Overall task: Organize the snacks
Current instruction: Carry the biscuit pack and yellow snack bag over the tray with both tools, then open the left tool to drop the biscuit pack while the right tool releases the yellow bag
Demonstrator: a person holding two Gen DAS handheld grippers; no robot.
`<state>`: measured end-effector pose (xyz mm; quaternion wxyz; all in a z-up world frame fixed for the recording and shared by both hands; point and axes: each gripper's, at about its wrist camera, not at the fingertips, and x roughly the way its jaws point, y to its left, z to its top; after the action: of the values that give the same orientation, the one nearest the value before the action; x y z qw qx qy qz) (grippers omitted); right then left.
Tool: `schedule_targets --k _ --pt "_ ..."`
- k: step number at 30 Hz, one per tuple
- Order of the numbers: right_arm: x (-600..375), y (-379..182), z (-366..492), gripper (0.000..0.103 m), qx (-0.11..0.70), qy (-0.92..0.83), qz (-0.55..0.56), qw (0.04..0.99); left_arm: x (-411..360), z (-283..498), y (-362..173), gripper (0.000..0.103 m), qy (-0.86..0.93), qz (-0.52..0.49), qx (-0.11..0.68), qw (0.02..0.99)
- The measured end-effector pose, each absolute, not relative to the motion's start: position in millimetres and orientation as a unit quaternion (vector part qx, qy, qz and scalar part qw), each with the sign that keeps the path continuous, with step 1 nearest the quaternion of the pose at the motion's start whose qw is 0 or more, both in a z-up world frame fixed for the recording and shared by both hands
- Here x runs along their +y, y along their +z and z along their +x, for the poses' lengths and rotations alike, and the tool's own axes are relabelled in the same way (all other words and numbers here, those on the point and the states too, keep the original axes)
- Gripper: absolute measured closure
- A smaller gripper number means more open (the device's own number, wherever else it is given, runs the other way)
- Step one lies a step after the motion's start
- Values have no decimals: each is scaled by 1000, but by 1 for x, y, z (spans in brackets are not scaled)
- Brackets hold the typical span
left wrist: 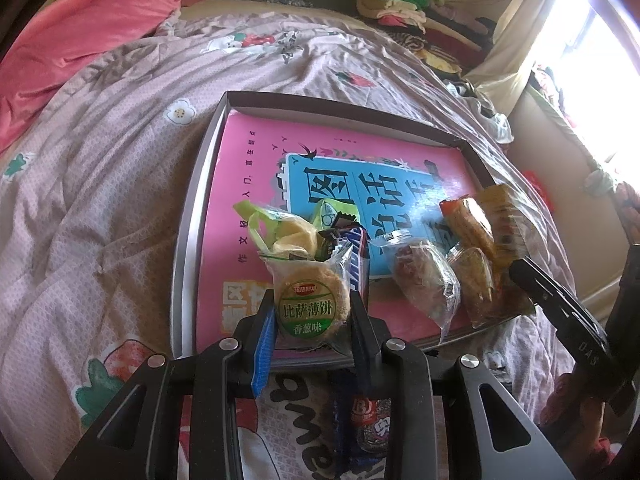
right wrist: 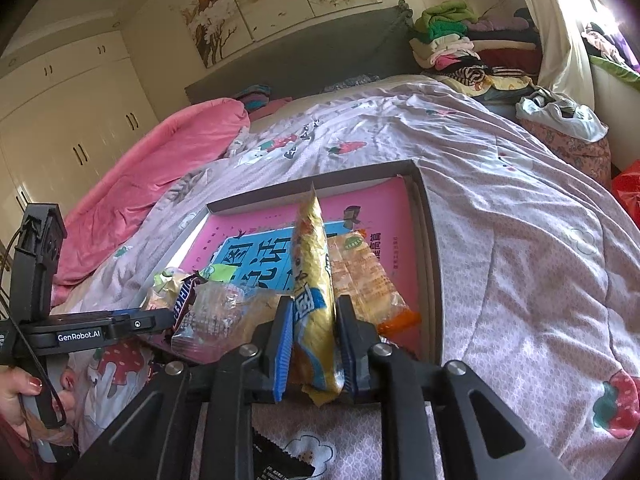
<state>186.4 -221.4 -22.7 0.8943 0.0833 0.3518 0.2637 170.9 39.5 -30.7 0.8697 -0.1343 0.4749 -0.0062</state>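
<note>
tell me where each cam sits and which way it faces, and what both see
Left wrist: on the left gripper, looking down along its fingers at a round cracker packet clamped over the shallow box on the bed; the right gripper enters at right.
Right wrist: on the right gripper, angled down over the same box, clamping a gold snack packet; the left gripper and a hand show at left.
Shared: box, pink book, Snickers bar, floral quilt.

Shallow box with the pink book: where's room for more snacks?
The far half of the pink book, up to the shallow grey box's far rim, is bare. The near edge is crowded with wrapped snacks.
</note>
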Motion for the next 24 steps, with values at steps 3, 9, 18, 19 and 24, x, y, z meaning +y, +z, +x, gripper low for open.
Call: schedule_targets --k 3,9,18,19,24 --pt "-222 -22 185 80 352 263 84 894 40 170 -30 69 -6 -135 474 870" --pt "-222 -21 185 78 351 264 85 894 39 170 -30 69 -7 -134 474 870" --pt "-222 -17 181 73 349 258 75 898 39 169 -26 68 -13 -141 470 871" --pt "-221 -17 181 71 349 257 75 898 38 169 -26 68 -16 -142 470 871" --pt "-224 -16 179 65 345 253 77 901 39 167 -22 63 -19 -147 463 874"
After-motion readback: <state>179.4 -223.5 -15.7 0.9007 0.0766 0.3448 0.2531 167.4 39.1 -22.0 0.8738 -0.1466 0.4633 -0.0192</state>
